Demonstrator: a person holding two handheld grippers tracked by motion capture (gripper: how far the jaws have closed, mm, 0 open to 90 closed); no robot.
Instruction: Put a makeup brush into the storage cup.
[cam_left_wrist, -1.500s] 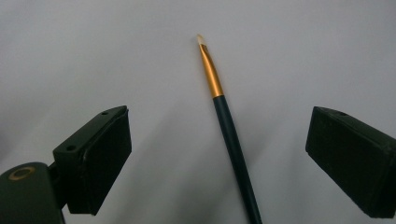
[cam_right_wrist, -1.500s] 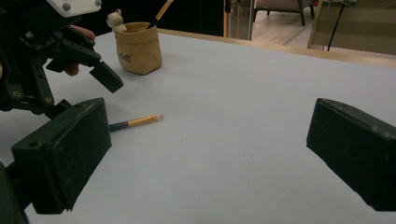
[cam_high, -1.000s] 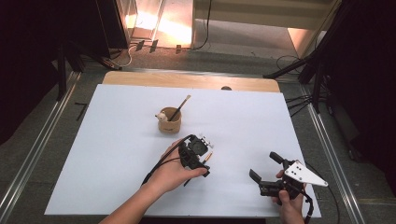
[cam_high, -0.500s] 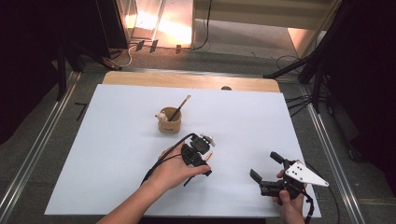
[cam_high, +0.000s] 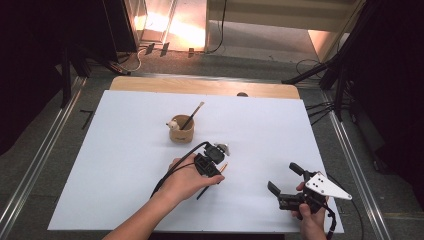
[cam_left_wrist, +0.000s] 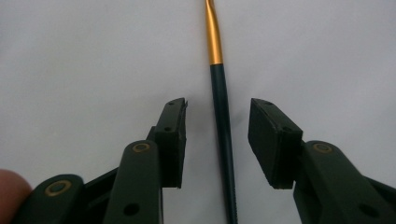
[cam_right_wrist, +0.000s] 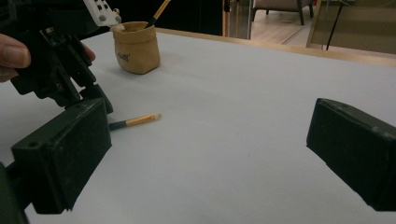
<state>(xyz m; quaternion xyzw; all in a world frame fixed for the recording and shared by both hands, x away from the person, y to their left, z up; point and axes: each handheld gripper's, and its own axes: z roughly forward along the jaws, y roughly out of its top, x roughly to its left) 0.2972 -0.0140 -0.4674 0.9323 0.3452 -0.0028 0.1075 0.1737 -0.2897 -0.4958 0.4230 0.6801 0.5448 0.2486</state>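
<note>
In the high view the left gripper and the hand on it cover the middle of the brush lying on the white surface, so just its orange tip and dark tail show there. The left gripper view cuts off both ends of that brush; the stem lies between the jaws, which have just been closing, with a gap on each side, the pads not touching it. There are two brushes: this one and a second brush leaning in the single tan pouch. A small white thing at the pouch's rim is too small to make out. Dark print on the pouch is unreadable. The right gripper rests well apart, jaws wide, holding nothing.
</note>
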